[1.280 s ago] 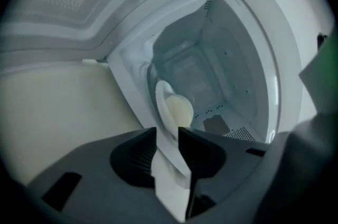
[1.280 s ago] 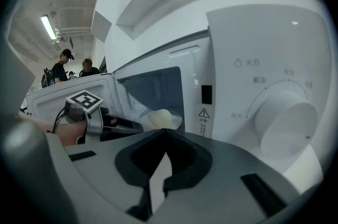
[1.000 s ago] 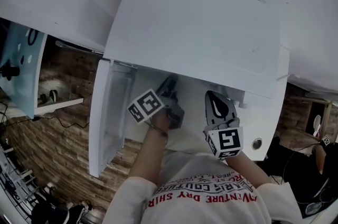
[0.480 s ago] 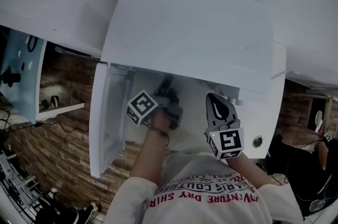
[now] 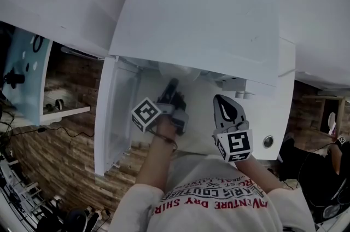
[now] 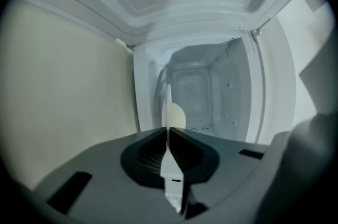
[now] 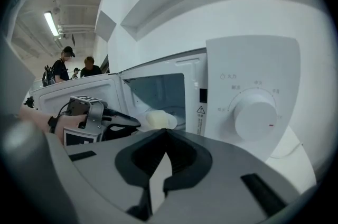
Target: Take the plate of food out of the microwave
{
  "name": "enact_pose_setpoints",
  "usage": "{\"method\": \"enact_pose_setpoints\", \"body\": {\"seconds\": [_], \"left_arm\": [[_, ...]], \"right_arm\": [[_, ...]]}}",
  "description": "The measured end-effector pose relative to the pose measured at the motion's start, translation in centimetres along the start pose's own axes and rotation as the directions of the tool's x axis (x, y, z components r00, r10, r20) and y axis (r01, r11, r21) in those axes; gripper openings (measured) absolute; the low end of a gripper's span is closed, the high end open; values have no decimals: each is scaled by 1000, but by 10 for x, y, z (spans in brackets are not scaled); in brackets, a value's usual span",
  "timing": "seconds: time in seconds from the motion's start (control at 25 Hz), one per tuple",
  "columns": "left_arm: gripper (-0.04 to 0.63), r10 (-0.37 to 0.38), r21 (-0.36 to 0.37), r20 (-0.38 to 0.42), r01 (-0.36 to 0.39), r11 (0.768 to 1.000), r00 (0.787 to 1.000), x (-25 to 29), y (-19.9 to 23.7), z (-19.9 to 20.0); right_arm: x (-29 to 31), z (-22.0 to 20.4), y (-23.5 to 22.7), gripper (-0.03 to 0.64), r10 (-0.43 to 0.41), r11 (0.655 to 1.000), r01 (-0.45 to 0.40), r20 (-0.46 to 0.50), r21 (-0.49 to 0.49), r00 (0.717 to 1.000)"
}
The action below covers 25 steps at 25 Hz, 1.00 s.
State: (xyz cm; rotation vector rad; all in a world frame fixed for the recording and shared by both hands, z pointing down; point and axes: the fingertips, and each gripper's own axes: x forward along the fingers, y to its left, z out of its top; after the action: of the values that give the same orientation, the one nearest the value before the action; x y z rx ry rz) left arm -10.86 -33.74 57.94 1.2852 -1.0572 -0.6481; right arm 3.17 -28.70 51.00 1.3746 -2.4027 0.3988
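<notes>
The microwave door stands wide open at the left and walls off that side; far behind it two people show, small and dim. Next to the door the left gripper reaches into the microwave — its jaws have just been closing and pinch the rim of the plate, seen edge-on, a pale lump of food on it. The plate sits at the cavity's mouth; from the head view the oven's top hides it; open cavity lies beyond. The right gripper hovers outside — jaws together on nothing — before the dial.
</notes>
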Motion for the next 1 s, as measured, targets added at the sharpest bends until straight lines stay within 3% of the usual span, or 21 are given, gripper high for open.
{"method": "enact_pose_setpoints", "body": {"seconds": [0.36, 1.0], "left_arm": [[20, -35, 24, 0, 35, 999, 999, -44, -16, -23], [20, -197, 93, -35, 199, 976, 980, -151, -91, -100]], "right_arm": [[-33, 4, 8, 3, -12, 1000, 12, 45, -2, 999], [-110, 19, 5, 3, -60, 998, 63, 163, -16, 985]]}}
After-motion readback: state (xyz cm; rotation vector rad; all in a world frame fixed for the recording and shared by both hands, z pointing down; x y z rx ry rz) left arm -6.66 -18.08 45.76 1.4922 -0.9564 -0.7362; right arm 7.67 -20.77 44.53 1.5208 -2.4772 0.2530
